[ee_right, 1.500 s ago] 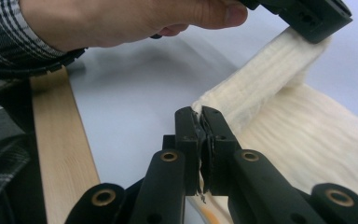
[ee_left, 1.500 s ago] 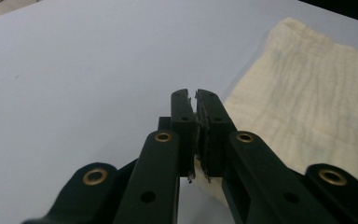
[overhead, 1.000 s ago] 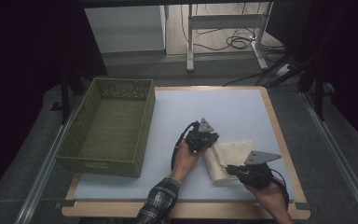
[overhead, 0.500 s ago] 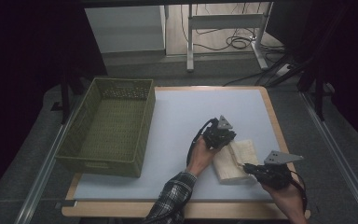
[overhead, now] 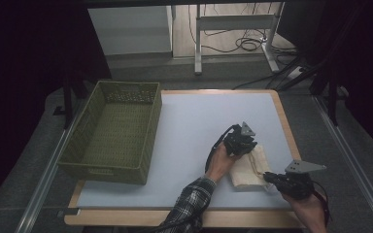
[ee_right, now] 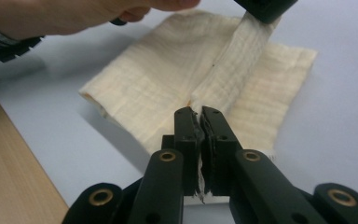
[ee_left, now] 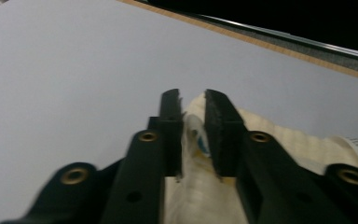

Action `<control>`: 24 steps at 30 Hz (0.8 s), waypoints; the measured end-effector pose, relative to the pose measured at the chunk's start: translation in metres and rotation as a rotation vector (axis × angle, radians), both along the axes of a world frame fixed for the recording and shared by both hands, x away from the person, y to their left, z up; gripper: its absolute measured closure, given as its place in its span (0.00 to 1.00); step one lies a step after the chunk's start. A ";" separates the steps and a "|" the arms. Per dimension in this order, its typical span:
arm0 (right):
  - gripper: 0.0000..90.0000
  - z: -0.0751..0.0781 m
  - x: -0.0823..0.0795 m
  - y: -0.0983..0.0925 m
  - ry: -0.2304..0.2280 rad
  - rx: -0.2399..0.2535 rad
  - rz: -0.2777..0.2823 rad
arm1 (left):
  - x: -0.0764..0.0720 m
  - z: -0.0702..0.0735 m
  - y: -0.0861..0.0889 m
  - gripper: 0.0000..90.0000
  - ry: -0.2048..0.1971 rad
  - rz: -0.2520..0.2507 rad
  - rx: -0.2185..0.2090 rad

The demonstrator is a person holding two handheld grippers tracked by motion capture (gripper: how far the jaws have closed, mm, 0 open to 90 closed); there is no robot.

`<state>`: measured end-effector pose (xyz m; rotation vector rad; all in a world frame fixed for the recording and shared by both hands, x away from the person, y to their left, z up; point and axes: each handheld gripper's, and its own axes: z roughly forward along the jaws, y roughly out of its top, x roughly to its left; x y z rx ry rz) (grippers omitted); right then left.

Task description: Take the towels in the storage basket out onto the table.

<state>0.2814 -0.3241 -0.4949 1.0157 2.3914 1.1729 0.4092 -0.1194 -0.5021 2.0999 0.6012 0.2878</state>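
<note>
1. Cloth (overhead: 248, 167): cream, folded, flat on the bench (overhead: 194, 126), at the near right corner, well right of the basket (overhead: 111, 131).
2. Left claw (overhead: 245, 145): over the cloth's far edge. Jaws narrow and have just been opening; a fold of cloth (ee_left: 193, 135) sits between them, pads look slack on it, so grip is judged as letting go.
3. Right claw (overhead: 268, 177): at the cloth's near right edge, jaws clamped tight on a raised fold (ee_right: 200, 140).
4. Key relation: a ridge of cloth (ee_right: 235, 70) runs taut from right claw to left claw, w/ the long axis along that line. The rest of the cloth lies flat to either side of the ridge.
5. Nearer hand: both claws are at the cloth; right has the firm hold.
6. Surroundings: basket is well left of the cloth, empty as far as seen. Bench between cloth and basket carries nothing; no obstruction to a move that way.
7. Risk (judgement): w/ one claw slack, the cloth may unfold if lifted.
</note>
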 end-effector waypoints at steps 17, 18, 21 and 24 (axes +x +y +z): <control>0.75 -0.002 -0.001 -0.025 0.001 -0.039 -0.102 | -0.005 -0.001 0.040 0.54 -0.002 0.068 -0.003; 0.74 -0.001 -0.001 -0.027 -0.002 -0.039 -0.107 | -0.007 -0.001 0.045 0.53 -0.001 0.074 -0.001; 0.73 0.005 0.000 -0.032 -0.010 -0.037 -0.123 | -0.010 -0.002 0.054 0.50 -0.002 0.085 0.005; 0.73 0.010 0.003 -0.032 -0.018 -0.030 -0.123 | -0.014 -0.003 0.065 0.47 0.000 0.098 0.008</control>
